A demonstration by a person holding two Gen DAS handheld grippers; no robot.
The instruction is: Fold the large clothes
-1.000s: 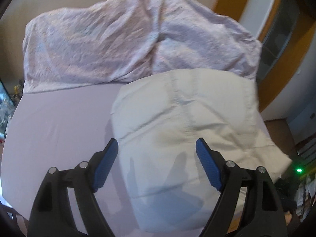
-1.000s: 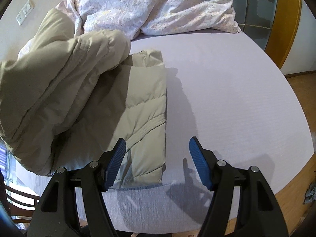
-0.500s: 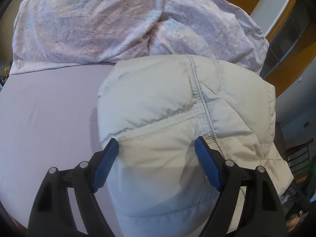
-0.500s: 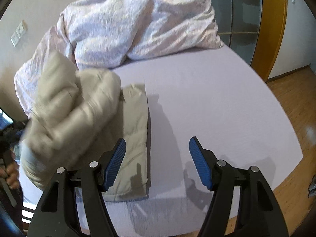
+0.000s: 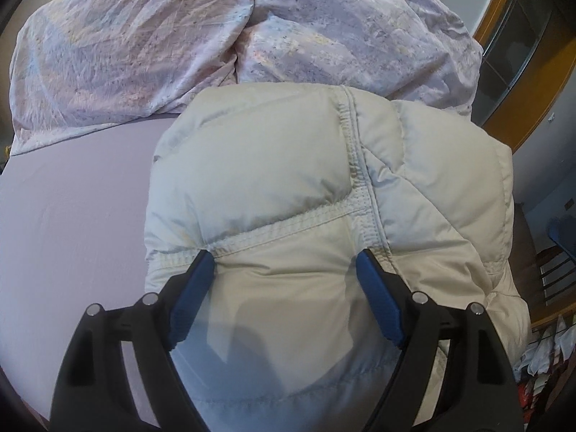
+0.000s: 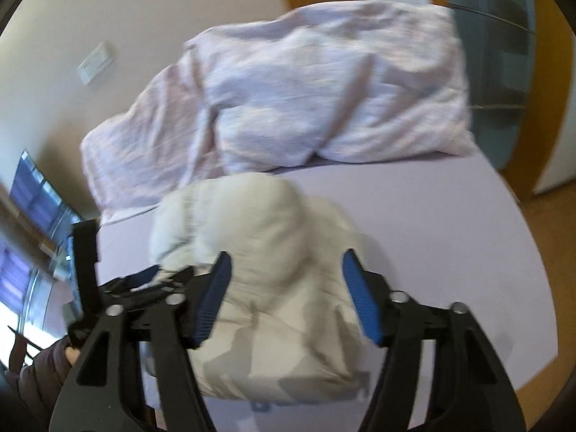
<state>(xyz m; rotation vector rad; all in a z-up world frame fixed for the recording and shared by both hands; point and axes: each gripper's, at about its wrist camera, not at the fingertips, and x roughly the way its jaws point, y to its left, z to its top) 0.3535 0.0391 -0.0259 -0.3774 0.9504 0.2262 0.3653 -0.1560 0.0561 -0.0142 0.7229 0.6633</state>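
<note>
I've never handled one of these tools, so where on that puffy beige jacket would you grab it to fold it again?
Probably the stitched seam ridge of the beige jacket, coming from above on the near side. The quilted panels bulge and would likely slip, while the seam is flatter and firmer. The left hand-held gripper is open astride that seam, beside the crumpled duvet.

Jacket lies folded on bed, toward its left side in right wrist view. Duvet bunched behind jacket at far end of bed, touching jacket's far edge. Left tool directly over jacket's near part. Wall switch on wall behind duvet, upper left.
</note>
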